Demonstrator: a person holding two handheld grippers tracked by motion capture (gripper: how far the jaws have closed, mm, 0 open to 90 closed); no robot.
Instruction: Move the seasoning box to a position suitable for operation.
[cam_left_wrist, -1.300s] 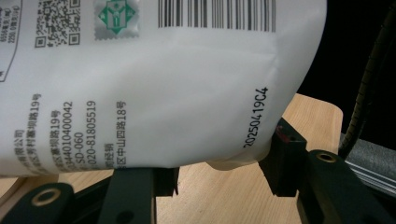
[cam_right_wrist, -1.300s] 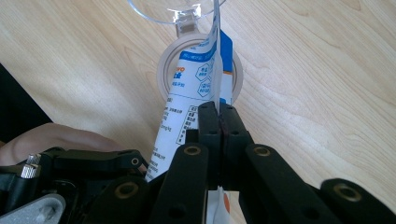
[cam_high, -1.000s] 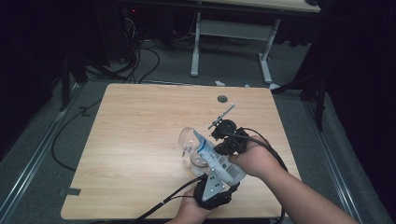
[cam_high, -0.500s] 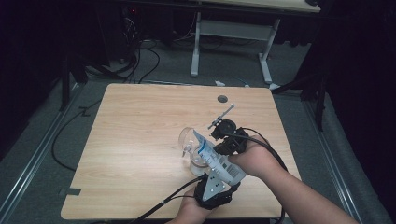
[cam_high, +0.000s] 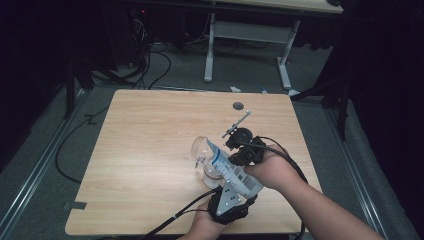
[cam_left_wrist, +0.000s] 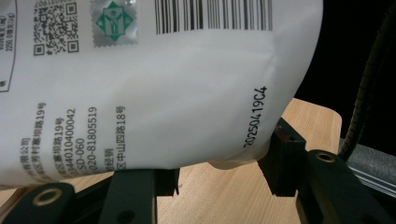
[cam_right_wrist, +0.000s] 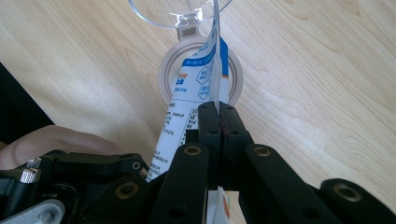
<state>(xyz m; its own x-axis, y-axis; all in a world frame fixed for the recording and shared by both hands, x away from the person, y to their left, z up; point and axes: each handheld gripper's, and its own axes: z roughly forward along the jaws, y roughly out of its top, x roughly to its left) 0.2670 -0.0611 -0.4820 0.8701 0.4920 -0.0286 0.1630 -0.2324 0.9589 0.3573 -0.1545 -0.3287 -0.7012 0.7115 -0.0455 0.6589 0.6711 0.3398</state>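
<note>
Both grippers, right and left, clamp the pouch above the jar beyond the fingertips; next, tip it further to pour.

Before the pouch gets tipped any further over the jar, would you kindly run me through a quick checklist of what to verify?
1. Right gripper grip on the pouch: ok, jaws shut on its edge.
2. Left gripper grip: cannot tell; the pouch's lower end sits between its jaws, but contact is unclear.
3. Jar under the pouch: ok, its round opening lies directly below the pouch's front end.
4. Jar lid out of the way: ok, the clear lid is flipped back on its hinge.
5. Pouch top open: cannot tell.
6. Table around the jar: ok, bare wood nearby, no spill visible.
</note>
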